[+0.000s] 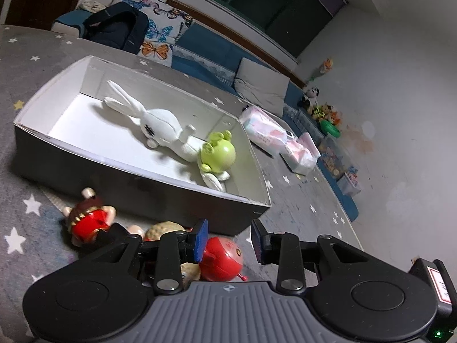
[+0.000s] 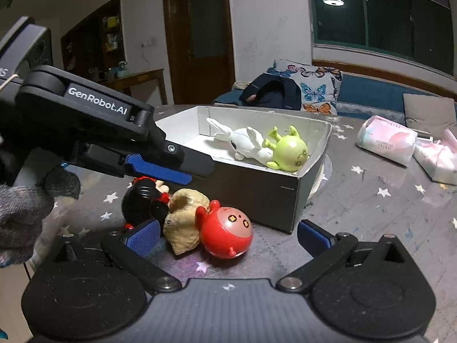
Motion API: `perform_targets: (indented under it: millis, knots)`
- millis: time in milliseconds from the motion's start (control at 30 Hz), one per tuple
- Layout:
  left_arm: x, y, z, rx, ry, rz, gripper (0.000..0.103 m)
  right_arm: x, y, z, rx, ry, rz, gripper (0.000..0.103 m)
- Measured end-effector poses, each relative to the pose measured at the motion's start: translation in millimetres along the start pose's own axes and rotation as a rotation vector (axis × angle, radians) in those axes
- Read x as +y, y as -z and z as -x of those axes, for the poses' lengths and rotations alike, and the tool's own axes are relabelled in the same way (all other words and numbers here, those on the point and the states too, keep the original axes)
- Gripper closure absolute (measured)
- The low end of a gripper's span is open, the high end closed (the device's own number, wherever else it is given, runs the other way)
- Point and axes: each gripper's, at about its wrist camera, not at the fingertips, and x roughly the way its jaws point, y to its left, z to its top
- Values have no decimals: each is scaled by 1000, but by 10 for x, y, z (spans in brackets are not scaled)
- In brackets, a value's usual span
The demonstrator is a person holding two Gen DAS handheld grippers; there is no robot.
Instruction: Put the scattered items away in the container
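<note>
A dark box with a white inside [image 1: 137, 191] [image 2: 257, 197] sits on the starred carpet and holds a white rabbit plush [image 1: 160, 125] [image 2: 245, 140] and a green round toy [image 1: 218, 154] [image 2: 290, 150]. In front of it lie a red round toy [image 1: 222, 257] [image 2: 227, 235], a beige plush [image 1: 167, 228] [image 2: 185, 217] and a red-and-black figure [image 1: 88, 223] [image 2: 142, 200]. My left gripper [image 1: 230, 241] [image 2: 182, 173] is open and hovers over these toys without gripping any. My right gripper [image 2: 228, 237] is wide open, and the red round toy lies between its fingers, untouched.
Two pink-white tissue packs [image 2: 385, 143] [image 1: 265, 131] lie on the carpet to the right of the box. A dark backpack [image 2: 271, 91] and a butterfly cushion [image 2: 314, 88] lie behind it. A gloved hand [image 2: 22, 214] holds the left gripper. Toys [image 1: 325, 111] line the wall.
</note>
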Motion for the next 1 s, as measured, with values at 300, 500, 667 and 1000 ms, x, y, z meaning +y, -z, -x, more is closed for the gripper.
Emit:
perform_targets:
  millis: [300,500,667,1000]
  knots:
    - [-21,21,-200,44,-19,-11,68,-126,52,-149,30,57,-87,0]
    - [-1,47,-282,70,-20,-1,68,-127,61,-229,43,61,-98,0]
    - [15,56,-321,84,-17,12,68,-132,61,-302,61,85,-98,0]
    - [-17,99,-411,117,13,29,68,-181,121,-297,79,87,-94,0]
